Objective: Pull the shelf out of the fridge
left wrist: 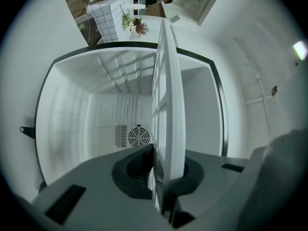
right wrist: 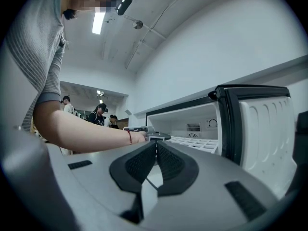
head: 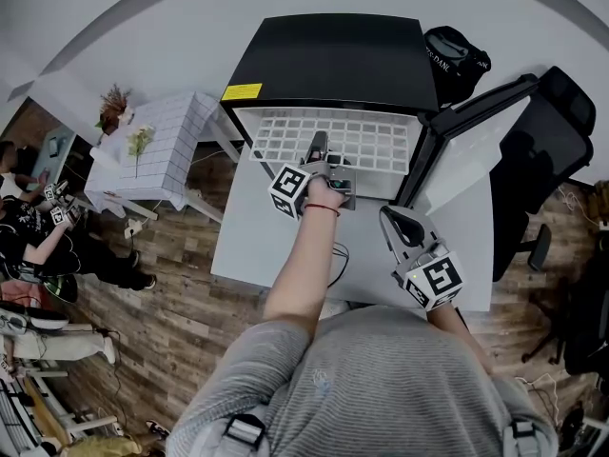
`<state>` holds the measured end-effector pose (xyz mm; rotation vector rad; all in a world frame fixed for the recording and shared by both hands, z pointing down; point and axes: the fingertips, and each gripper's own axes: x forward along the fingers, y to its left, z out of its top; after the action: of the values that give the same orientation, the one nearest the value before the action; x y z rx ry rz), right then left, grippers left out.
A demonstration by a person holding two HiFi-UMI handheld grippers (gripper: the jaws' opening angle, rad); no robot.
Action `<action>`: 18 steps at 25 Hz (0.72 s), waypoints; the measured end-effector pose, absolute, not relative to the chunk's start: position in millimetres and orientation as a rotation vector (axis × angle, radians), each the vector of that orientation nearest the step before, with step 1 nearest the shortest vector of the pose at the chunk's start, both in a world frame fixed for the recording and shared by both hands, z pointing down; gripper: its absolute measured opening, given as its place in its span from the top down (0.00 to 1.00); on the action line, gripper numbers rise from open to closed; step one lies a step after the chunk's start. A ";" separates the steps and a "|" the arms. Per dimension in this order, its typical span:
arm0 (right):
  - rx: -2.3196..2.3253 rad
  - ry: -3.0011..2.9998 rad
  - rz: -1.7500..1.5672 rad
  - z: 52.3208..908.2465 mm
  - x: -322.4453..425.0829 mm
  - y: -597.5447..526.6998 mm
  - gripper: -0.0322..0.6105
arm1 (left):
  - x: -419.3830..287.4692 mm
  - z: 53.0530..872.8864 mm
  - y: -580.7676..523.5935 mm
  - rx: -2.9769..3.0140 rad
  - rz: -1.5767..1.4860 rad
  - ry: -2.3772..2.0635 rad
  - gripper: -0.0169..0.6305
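Observation:
A black mini fridge stands on a white table, its door swung open to the right. The white wire shelf sticks partway out of the opening. My left gripper is shut on the shelf's front edge. In the left gripper view the shelf runs edge-on between the jaws of the left gripper, with the white fridge interior behind it. My right gripper hovers over the table in front of the door. The right gripper is shut with nothing in it. The shelf shows past it.
A small tiled table with flowers stands left of the fridge. A black bag lies behind the fridge at the right and a black office chair is right of the door. People sit at the far left. A thin cable lies on the table.

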<state>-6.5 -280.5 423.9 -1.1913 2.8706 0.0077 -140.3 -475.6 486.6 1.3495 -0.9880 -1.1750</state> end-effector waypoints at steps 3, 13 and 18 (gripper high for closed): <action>-1.191 2.873 0.012 423.4 -6.9 -278.3 0.93 | -141.4 486.7 -471.4 1.351 -1.173 -0.991 0.92; -1.179 2.890 -0.002 423.6 -9.1 -278.2 0.93 | -141.6 484.6 -465.6 1.352 -1.175 -0.990 0.92; -1.182 2.890 -0.004 424.4 -8.7 -278.4 0.93 | -141.6 485.8 -465.3 1.343 -1.170 -0.995 0.92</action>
<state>-8.7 -278.4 424.4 -1.1818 2.8901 -0.0044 -141.6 -465.3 485.8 1.3431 -0.9949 -1.1704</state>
